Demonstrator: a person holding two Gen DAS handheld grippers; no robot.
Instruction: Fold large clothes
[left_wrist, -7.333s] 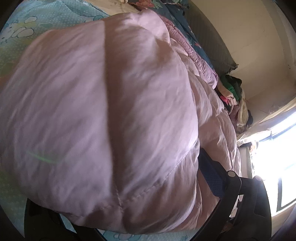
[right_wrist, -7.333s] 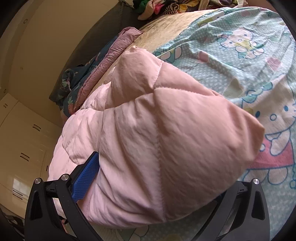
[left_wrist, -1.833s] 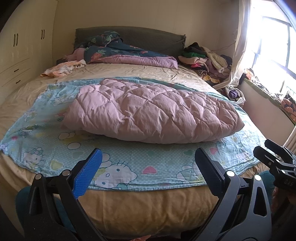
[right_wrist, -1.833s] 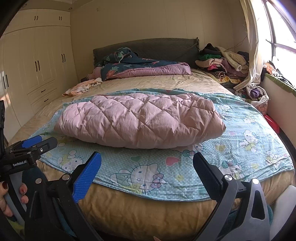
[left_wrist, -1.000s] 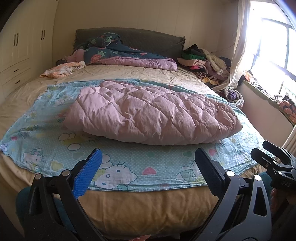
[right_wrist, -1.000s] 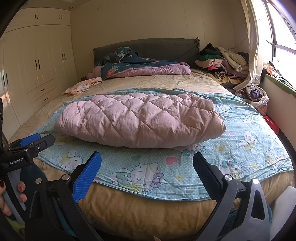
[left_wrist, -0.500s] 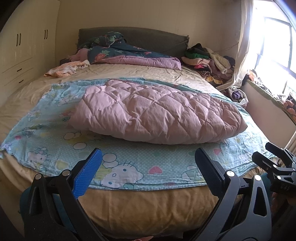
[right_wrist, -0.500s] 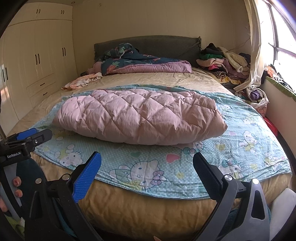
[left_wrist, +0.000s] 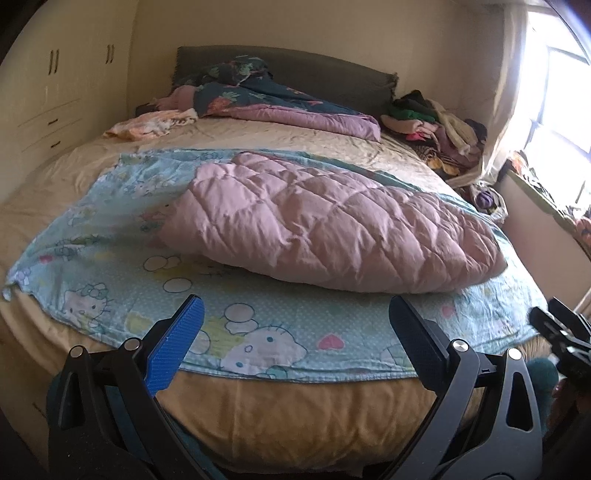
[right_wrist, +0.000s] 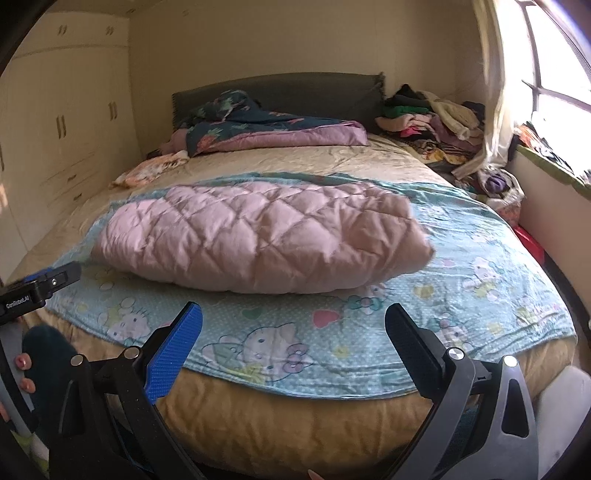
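Both tongs, the left tongs and the right tongs, hang released and empty at the foot of the bed, well apart from the pink quilted jacket, which lies as one puffy folded bundle on the Hello Kitty sheet. Its long axis runs across the bed, side to side, one end toward the wardrobe and the other toward the window. Folding looks about done, though whether sleeves or a hood are tucked inside cannot be told from here; perhaps one more halving or stowing remains.
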